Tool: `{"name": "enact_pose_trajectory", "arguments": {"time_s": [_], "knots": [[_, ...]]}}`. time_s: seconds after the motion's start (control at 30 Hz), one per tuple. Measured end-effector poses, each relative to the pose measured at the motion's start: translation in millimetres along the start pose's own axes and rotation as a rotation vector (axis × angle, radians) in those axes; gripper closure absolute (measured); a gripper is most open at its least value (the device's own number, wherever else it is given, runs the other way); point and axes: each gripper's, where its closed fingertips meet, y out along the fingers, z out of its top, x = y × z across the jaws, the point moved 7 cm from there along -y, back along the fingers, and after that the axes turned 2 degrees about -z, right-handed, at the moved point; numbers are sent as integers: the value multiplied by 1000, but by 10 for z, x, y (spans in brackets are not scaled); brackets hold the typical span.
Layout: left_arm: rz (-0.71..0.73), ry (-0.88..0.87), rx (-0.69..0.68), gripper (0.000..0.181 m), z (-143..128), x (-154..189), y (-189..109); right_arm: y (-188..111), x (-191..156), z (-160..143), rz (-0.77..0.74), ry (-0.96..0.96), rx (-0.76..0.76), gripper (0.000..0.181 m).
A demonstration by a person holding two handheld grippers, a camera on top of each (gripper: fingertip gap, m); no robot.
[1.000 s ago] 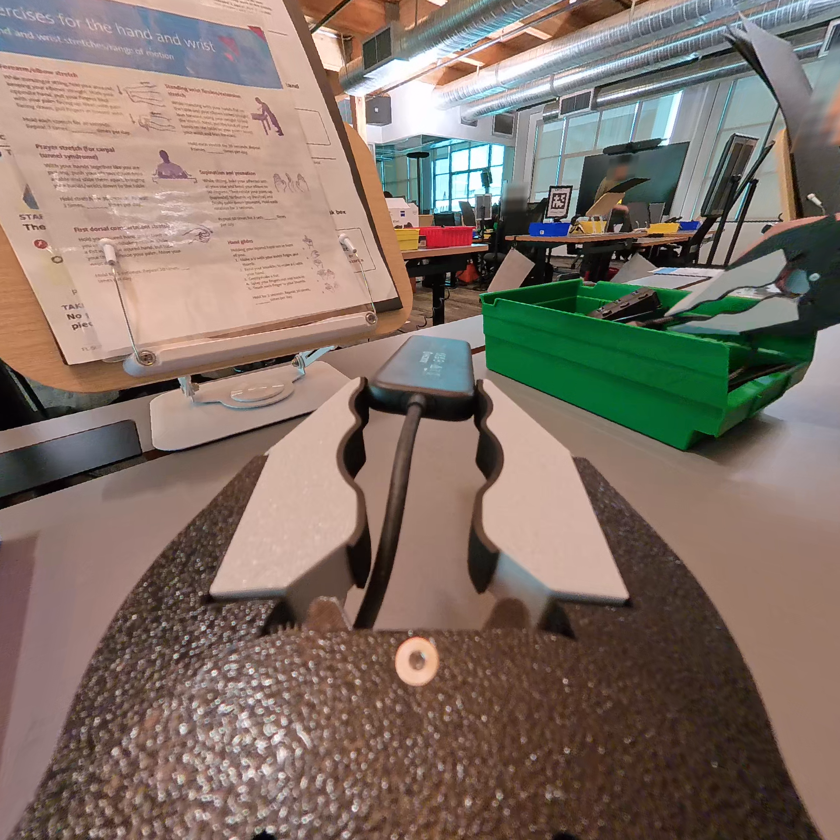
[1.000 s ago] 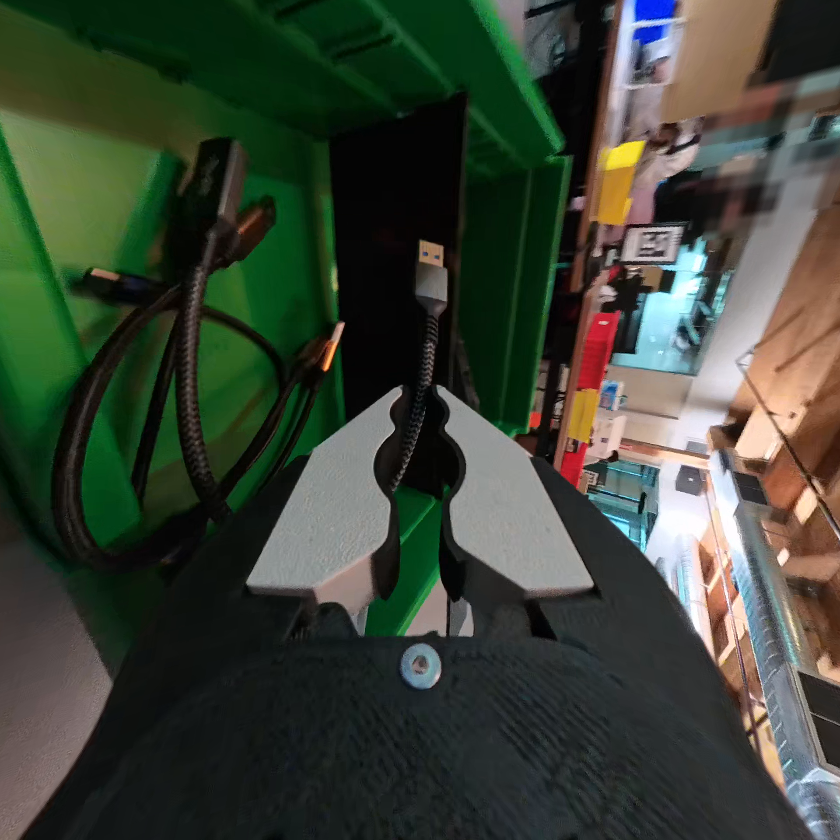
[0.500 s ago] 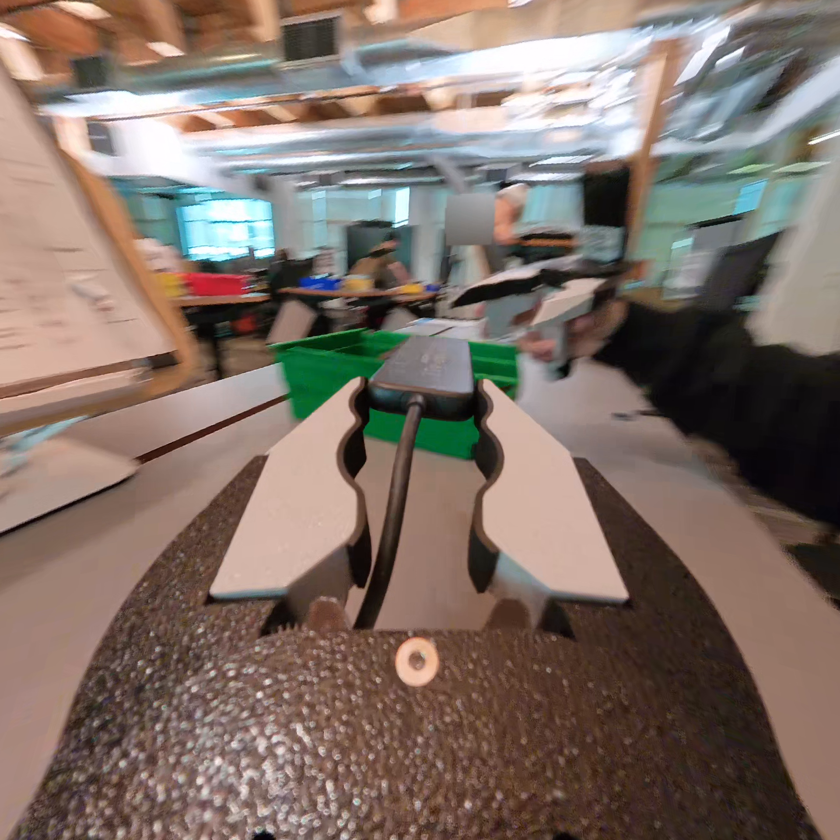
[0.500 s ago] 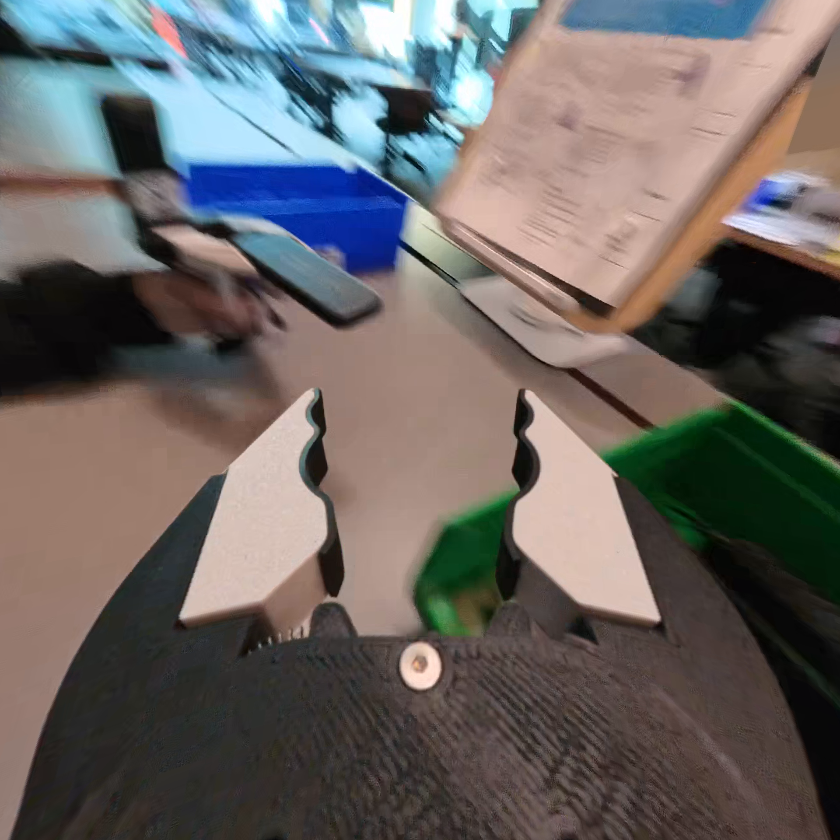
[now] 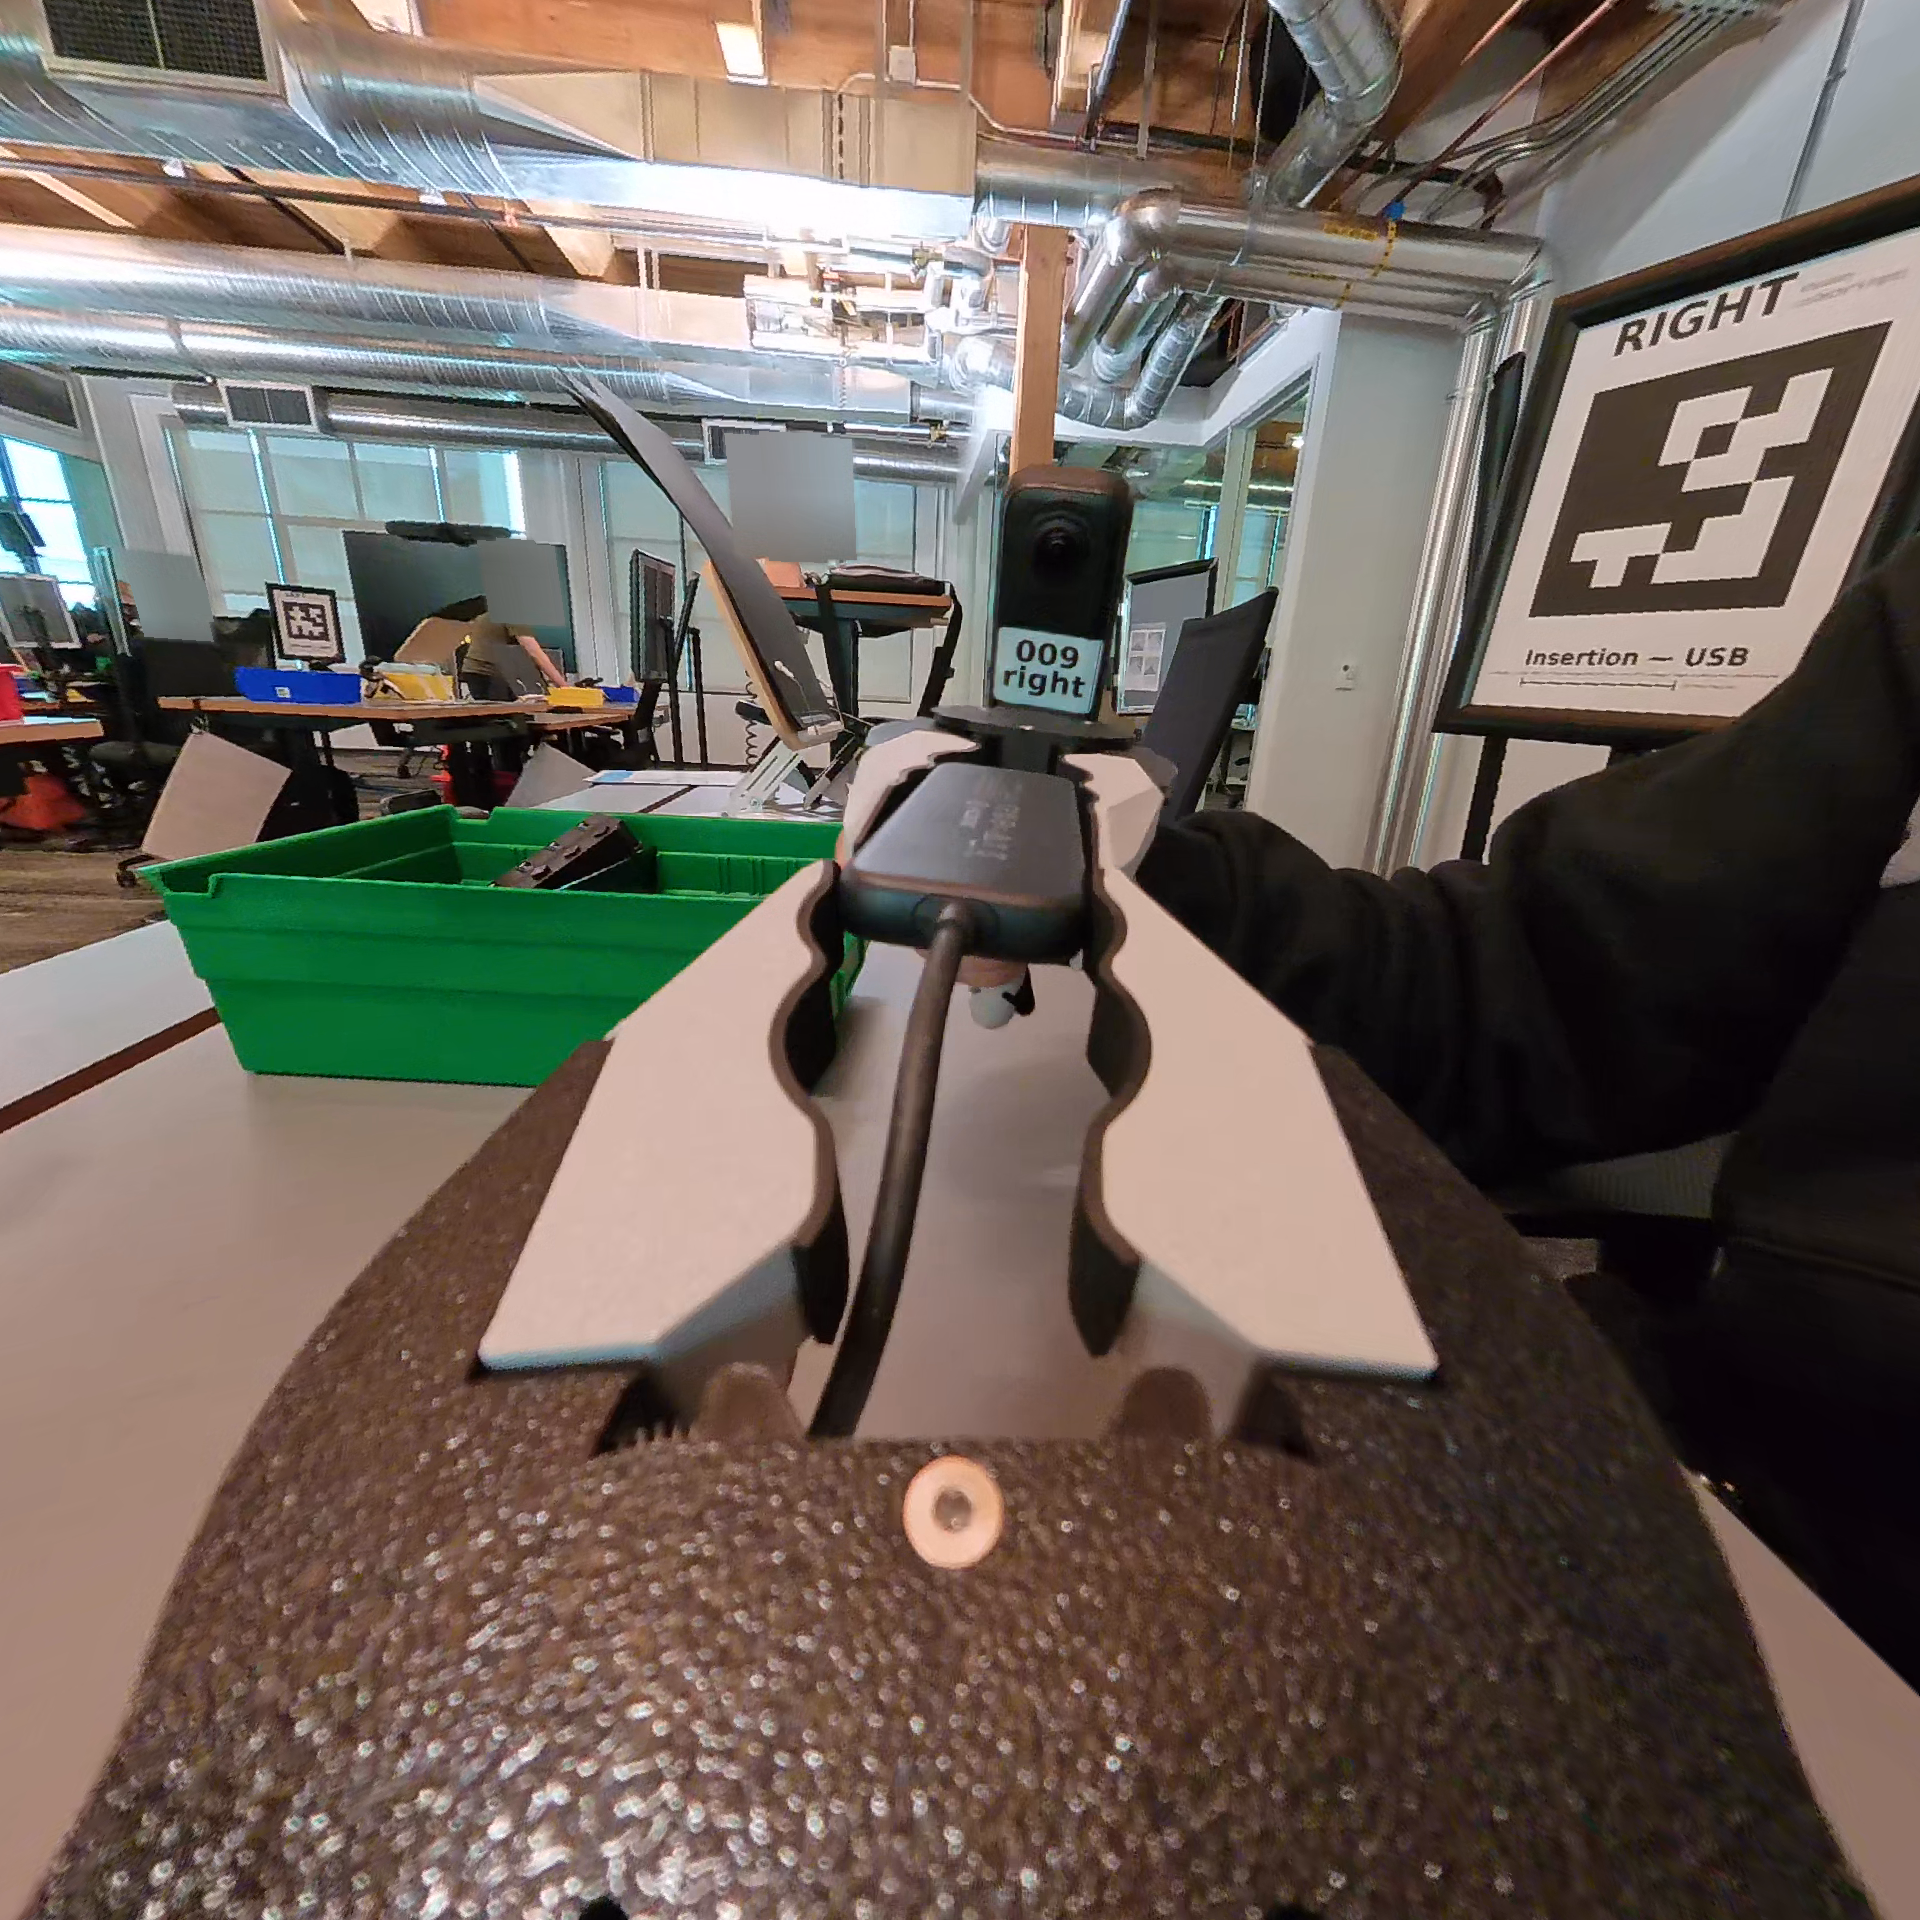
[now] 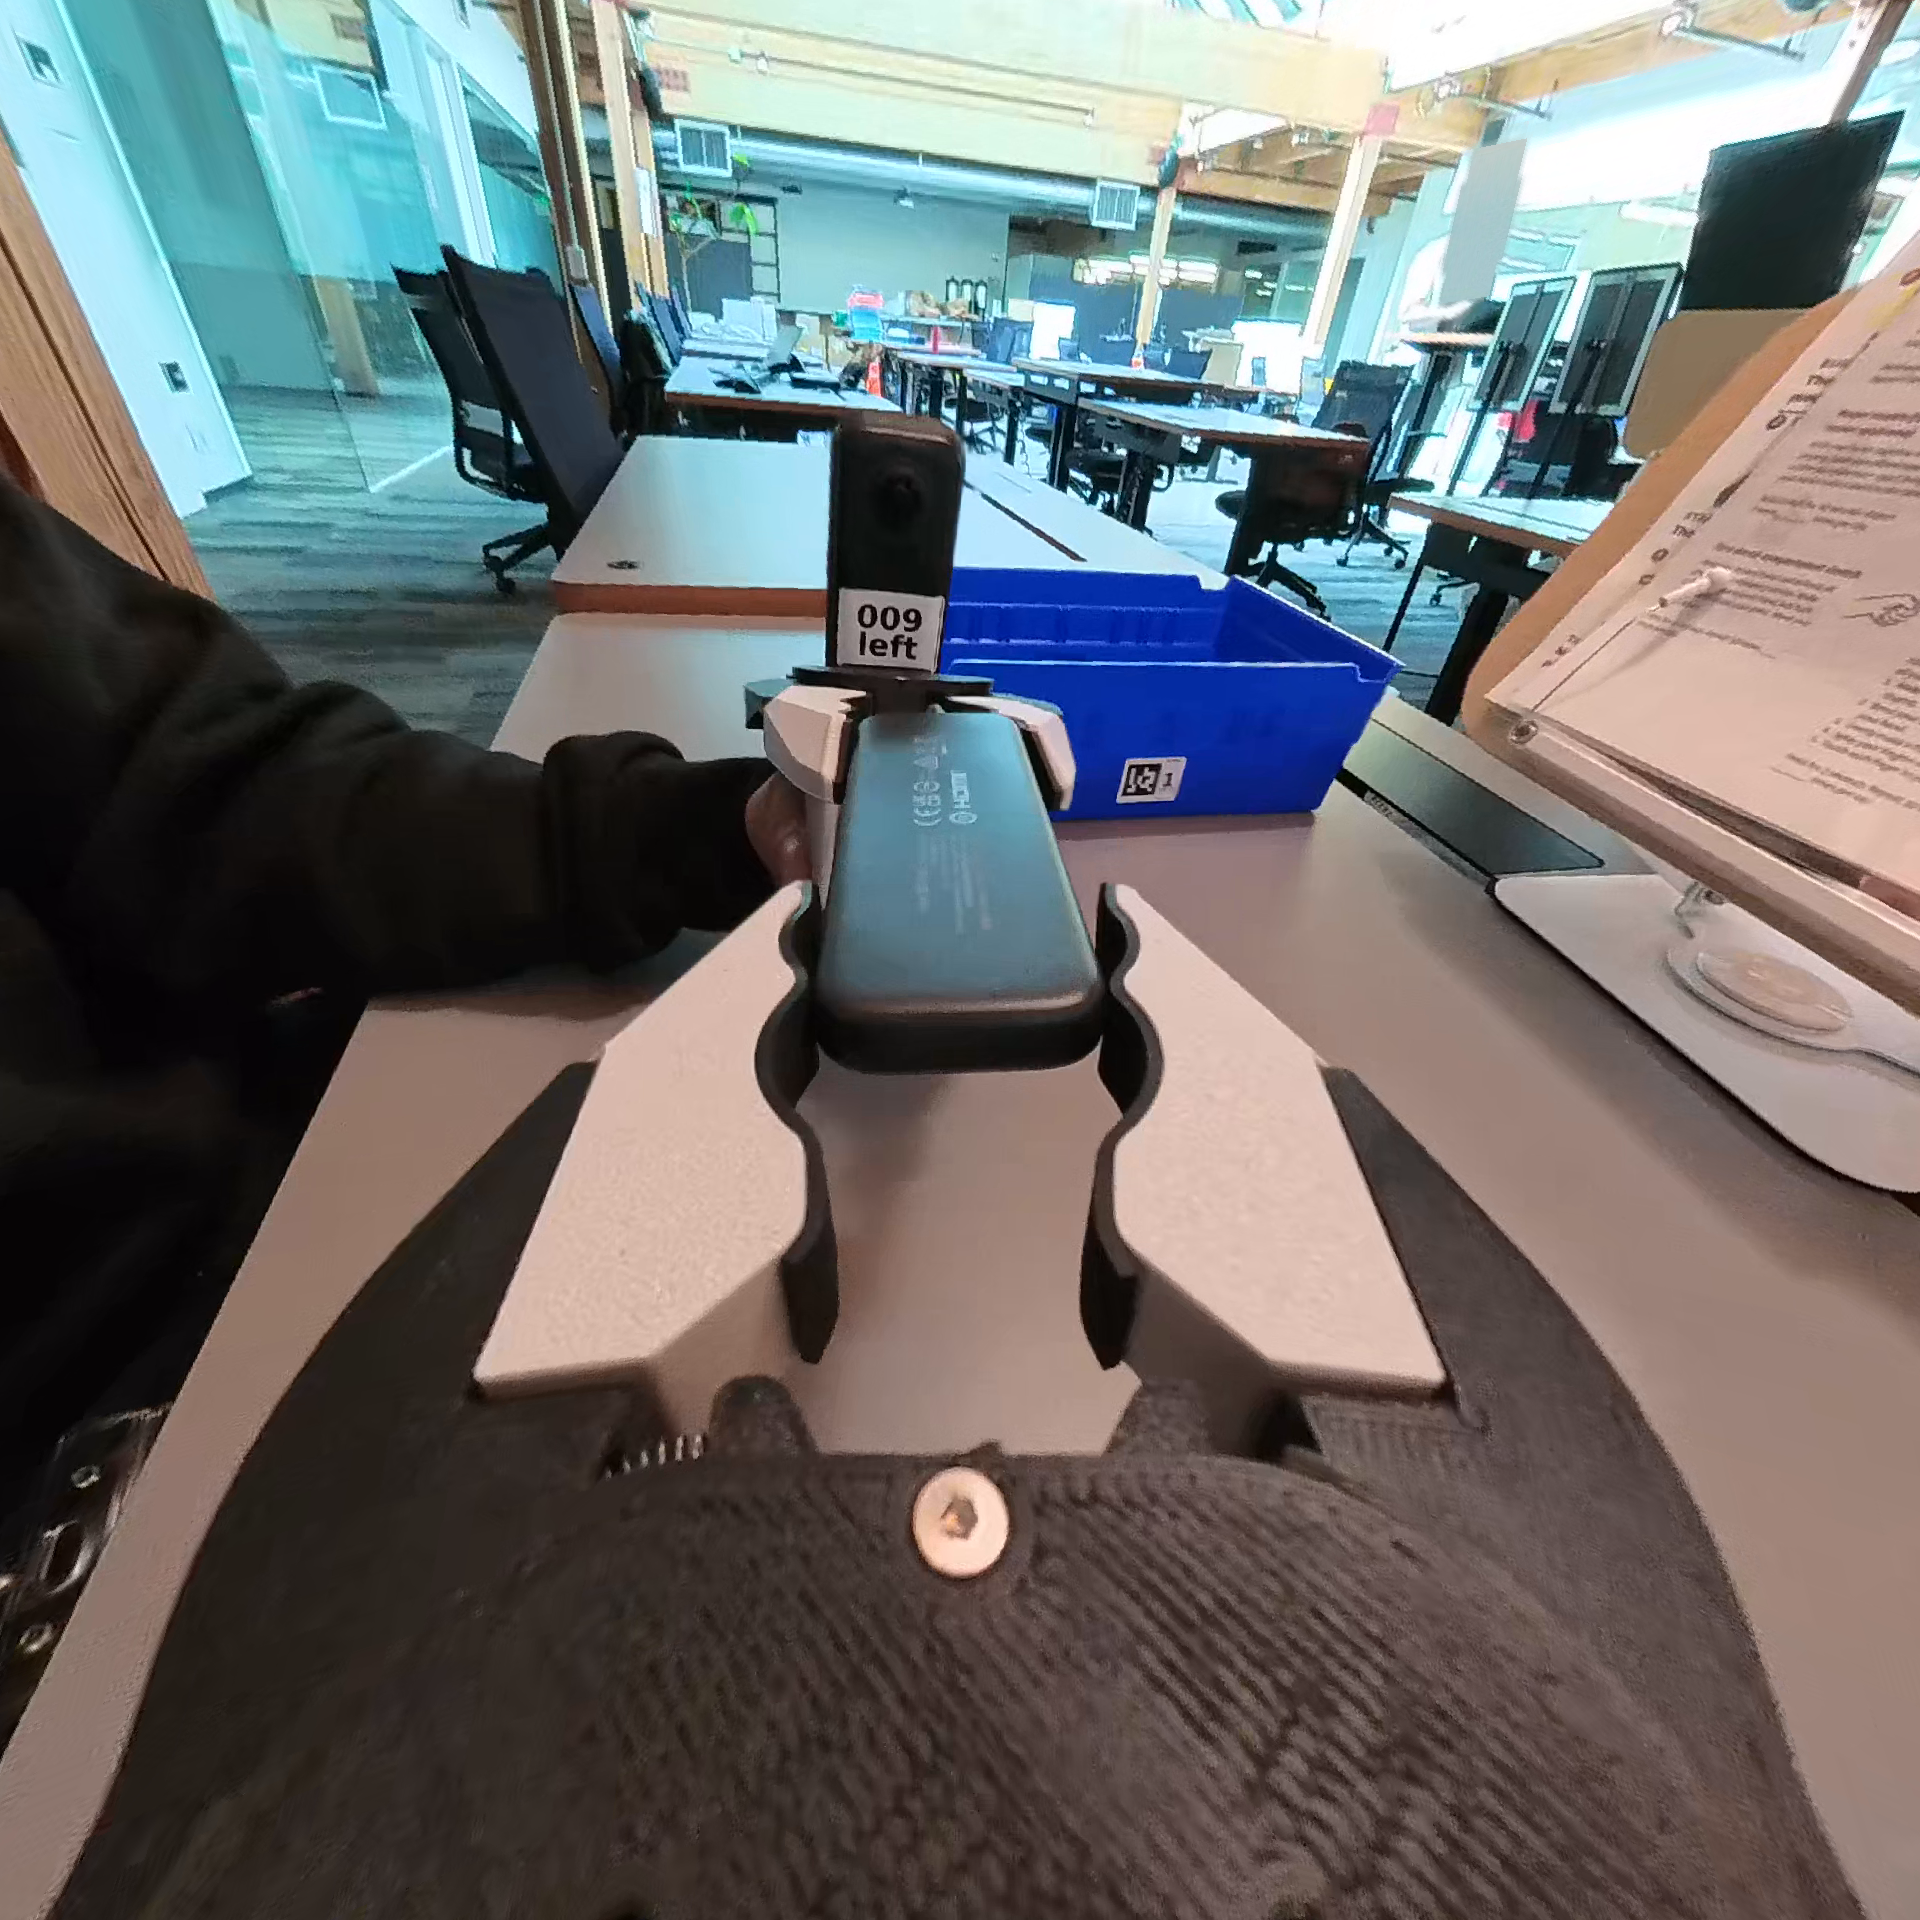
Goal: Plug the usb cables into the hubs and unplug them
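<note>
The hub (image 5: pixel 971 862) is off the surface (image 5: pixel 260 1195), held in the air between the two tongs. The left tongs (image 5: pixel 961 914) are clamped on its cable end, and its cable (image 5: pixel 894 1143) runs back between the fingers into the tool's body. From the opposite side, the right tongs (image 6: pixel 951 987) stand around the hub's free end (image 6: pixel 951 914). Their fingers lie just beside its edges, but whether they press on it or only bracket it cannot be told from either view.

No cable plug is held by either tool. The cables presumably lie in the green bin (image 5: pixel 436 935), far left in the left wrist view, with a dark block lying in it. A blue bin (image 6: pixel 1153 696) sits behind the hub in the right wrist view, and a document stand (image 6: pixel 1714 748) is at the right.

The risks, as I judge them:
- If the left tongs let go before the right ones bite, the hub would drop to the surface.
- With both gripping, any twist or pull between the hands would strain the hub where its cable enters.
- A grip across the hub's sides may cover its ports, which cannot be seen here.
</note>
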Motion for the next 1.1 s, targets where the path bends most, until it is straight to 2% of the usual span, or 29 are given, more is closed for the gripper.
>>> {"name": "enact_pose_trajectory", "arguments": {"time_s": [0.27,0.37,0.43,0.5,0.57,0.63,0.73,0.87,0.93,1.1], "knots": [[-2,2,24,137,-1,0,1,-4,-4,89,-24,-5,60,130],[18,77,4,137,21,9,-37,26,-5,41,-3,76,-2,131],[65,215,5,137,38,34,-33,22,31,100,-7,275,74,130],[75,284,-33,137,55,61,-31,-4,116,97,1,604,118,128],[103,346,-55,137,66,74,-37,-41,138,40,87,893,120,127],[98,364,-61,137,69,87,-34,-79,113,-30,151,1037,98,138],[86,397,-86,137,41,99,-11,-117,55,-106,173,1069,26,142],[74,454,-120,137,-2,131,44,-154,36,-102,194,1102,18,171],[91,493,-158,137,-30,121,40,-159,47,-128,175,1115,16,171],[115,457,-122,136,-27,103,41,-153,63,-88,120,1020,70,171]]}}
